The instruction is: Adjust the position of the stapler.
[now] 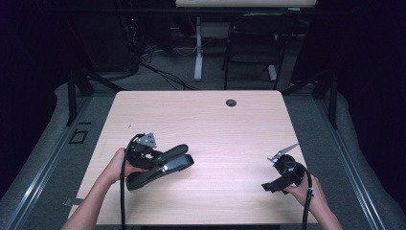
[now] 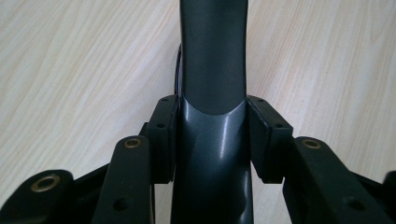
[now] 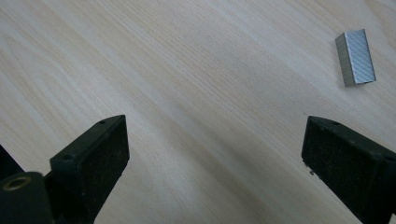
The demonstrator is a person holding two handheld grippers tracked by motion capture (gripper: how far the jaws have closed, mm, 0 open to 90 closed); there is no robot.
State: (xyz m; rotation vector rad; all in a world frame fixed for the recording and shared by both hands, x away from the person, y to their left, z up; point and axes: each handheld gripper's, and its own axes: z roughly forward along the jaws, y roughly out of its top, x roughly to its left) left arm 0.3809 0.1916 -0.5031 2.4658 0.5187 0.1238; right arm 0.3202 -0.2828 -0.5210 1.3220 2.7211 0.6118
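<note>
Your left gripper [image 2: 212,140] clamps the stapler [image 2: 212,70], hard, slick and fairly heavy, by its upper arm at lower left of the table [image 1: 215,120], while your right gripper [image 3: 215,154], jaws wide, hovers near the light, brittle staple strip [image 3: 356,57].

A stapler [image 1: 160,167] is found on the left part of the table [image 1: 210,124], clasped between the pads of the left gripper [image 1: 163,160]. Well apart, at the right, a strip of staples [image 1: 282,153] is laid just beyond the right gripper [image 1: 273,186].
</note>
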